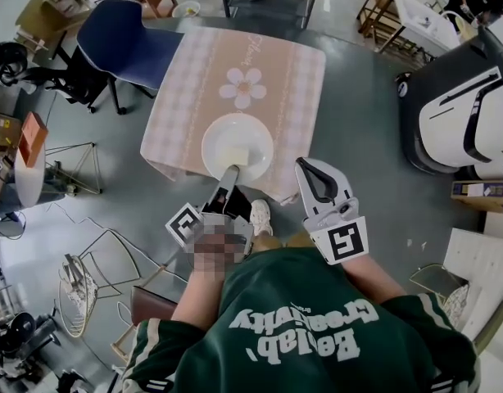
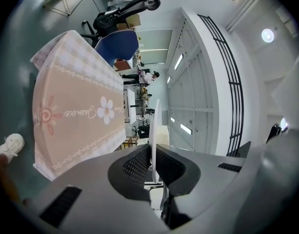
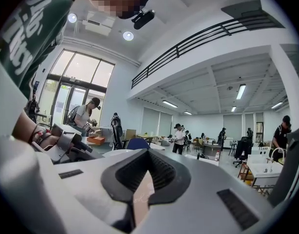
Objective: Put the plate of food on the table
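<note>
A white plate (image 1: 237,144) carrying a pale block of food (image 1: 245,155) hangs over the near part of the table (image 1: 194,97), which wears a pink checked cloth with a flower print. My left gripper (image 1: 229,173) is shut on the plate's near rim. Whether the plate rests on the cloth I cannot tell. In the left gripper view the plate (image 2: 153,126) shows edge-on, pinched between the jaws of the left gripper (image 2: 153,155), with the table (image 2: 71,111) beside it. My right gripper (image 1: 305,169) hovers off the table's near right corner, shut and empty (image 3: 140,189).
A blue office chair (image 1: 129,43) stands at the table's far left. A large white and black machine (image 1: 469,113) fills the right side. A person's white shoe (image 1: 260,216) is under the near edge. Wire racks (image 1: 79,285) lie on the floor at left.
</note>
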Demonstrator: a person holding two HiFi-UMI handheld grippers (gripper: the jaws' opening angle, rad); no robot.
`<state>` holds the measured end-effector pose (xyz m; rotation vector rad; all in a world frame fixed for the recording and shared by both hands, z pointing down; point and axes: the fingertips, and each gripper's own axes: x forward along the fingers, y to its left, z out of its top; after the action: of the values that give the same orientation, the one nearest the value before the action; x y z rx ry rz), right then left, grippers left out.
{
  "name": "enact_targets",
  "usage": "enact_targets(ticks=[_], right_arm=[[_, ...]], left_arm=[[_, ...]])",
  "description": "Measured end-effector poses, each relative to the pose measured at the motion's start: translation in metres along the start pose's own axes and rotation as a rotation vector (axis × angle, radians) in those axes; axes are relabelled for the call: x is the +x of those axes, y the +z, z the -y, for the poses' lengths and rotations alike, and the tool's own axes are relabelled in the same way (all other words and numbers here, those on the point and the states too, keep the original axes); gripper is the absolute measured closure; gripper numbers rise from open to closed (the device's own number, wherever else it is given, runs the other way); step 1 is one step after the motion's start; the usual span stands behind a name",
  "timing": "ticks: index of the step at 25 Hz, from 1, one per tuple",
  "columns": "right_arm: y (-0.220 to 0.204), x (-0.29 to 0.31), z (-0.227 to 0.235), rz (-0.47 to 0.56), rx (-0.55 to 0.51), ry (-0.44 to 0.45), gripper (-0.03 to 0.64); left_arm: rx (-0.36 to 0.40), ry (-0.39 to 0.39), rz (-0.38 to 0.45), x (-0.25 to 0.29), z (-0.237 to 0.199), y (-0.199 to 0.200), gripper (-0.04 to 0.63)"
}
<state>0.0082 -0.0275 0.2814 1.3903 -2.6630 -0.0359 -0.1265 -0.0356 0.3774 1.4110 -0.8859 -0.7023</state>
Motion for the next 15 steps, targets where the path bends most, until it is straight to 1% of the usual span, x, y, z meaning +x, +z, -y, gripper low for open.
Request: enact_targets(ticks=[4, 9, 15], right_arm=[[0.001, 0.013, 0.001, 0.004, 0.006, -0.015, 0.601], [-0.002, 0.028, 0.002, 0.006, 0.037, -0.049, 0.601], [-0.008, 0.035, 0.004, -0.018, 0.030, -0.073, 0.601]], left_arm=[[-0.006, 0.002, -0.019, 0.007, 0.000, 0.009, 0.568], [-0.003, 0.000, -0.036, 0.016, -0.005, 0.024, 0.568], [0.003, 0.015, -0.057, 0.026, -0.014, 0.034, 0.568]])
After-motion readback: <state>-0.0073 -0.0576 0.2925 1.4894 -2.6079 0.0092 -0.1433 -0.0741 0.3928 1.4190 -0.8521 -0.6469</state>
